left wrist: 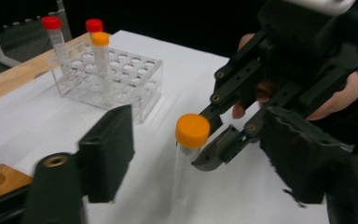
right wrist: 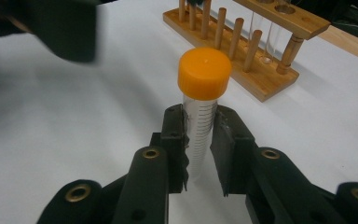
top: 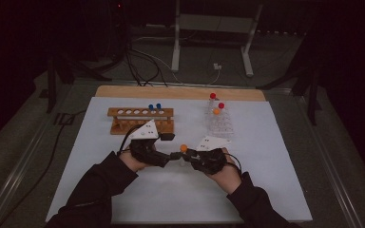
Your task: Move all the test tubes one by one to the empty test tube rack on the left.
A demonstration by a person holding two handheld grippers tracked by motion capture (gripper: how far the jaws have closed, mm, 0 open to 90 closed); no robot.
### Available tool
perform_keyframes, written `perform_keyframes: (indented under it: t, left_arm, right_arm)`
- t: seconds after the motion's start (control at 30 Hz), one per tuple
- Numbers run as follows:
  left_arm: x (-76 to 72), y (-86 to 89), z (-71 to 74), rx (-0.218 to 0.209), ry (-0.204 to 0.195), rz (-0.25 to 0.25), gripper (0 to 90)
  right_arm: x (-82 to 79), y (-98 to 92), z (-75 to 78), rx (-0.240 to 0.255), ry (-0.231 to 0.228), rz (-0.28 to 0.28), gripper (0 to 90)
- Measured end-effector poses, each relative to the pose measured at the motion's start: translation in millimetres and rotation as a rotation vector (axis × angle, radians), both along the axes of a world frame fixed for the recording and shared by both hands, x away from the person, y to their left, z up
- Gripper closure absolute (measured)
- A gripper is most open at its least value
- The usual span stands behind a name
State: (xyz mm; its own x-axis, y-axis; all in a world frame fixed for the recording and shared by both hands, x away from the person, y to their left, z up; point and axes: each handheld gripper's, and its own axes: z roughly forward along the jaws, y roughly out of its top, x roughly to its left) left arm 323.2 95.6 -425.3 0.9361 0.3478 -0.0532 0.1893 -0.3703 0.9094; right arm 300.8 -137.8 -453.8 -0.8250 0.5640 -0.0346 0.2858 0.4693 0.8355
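Right gripper view: right tongs clamp an upright orange-capped tube above the white desk. Left tongs stand apart on either side of the tube, pads not touching. Wooden rack behind.

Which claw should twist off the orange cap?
The left claw. The right claw is shut on the tube and holds it upright, so it's busy. The left one's jaws stand open on either side of the cap.
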Motion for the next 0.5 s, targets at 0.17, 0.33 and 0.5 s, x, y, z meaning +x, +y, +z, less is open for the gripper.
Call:
perform_keyframes:
  t: [0.17, 0.33, 0.5]
  left_arm:
    - [2.8, -6.4, -4.6, 0.008, -0.001, 0.003, 46.0]
    - [5.6, -12.5, -8.4, 0.014, -0.010, 0.004, 55.0]
    - [8.0, -17.9, -11.1, 0.016, -0.012, -0.013, 62.9]
  right_arm:
    - [-0.8, -0.3, 1.2, 0.001, -0.005, 0.006, 75.2]
    - [-1.6, -0.2, 2.5, 0.006, -0.003, 0.008, 75.2]
    - [-1.8, -0.6, 3.3, 0.009, -0.003, 0.006, 75.2]
